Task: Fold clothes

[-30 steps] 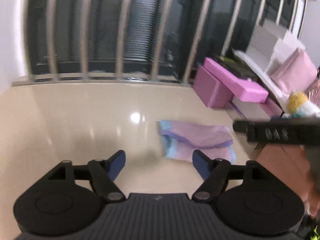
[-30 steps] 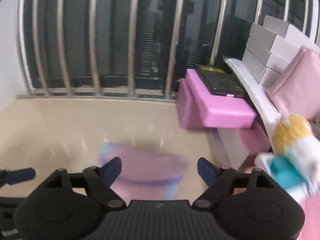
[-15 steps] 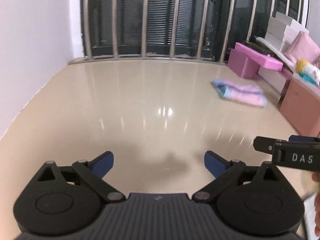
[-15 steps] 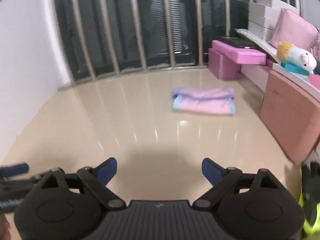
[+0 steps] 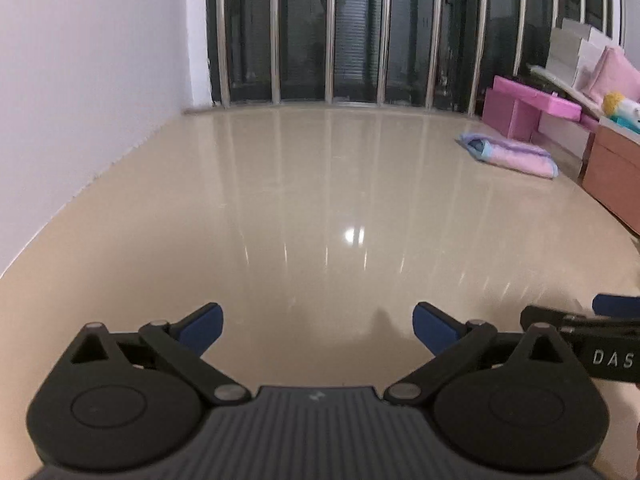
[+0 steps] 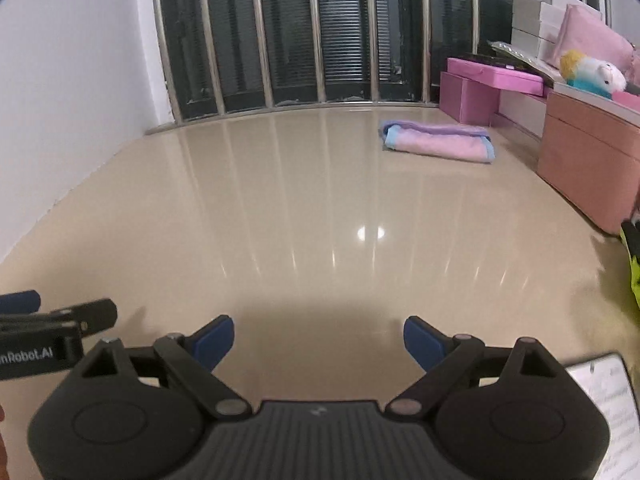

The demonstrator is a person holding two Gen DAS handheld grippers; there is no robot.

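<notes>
White letters "DAS" stand on the black body of the right gripper (image 5: pixel 616 314) at the lower right of the left wrist view. "nRobot.AI", cut off at the frame's edge, stands on the left gripper (image 6: pixel 44 312) at lower left of the right wrist view.

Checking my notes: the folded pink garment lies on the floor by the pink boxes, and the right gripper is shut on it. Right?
Not quite. The folded pink garment does lie by the pink boxes, but the right wrist view shows the right gripper open, empty and well apart from it.
</notes>
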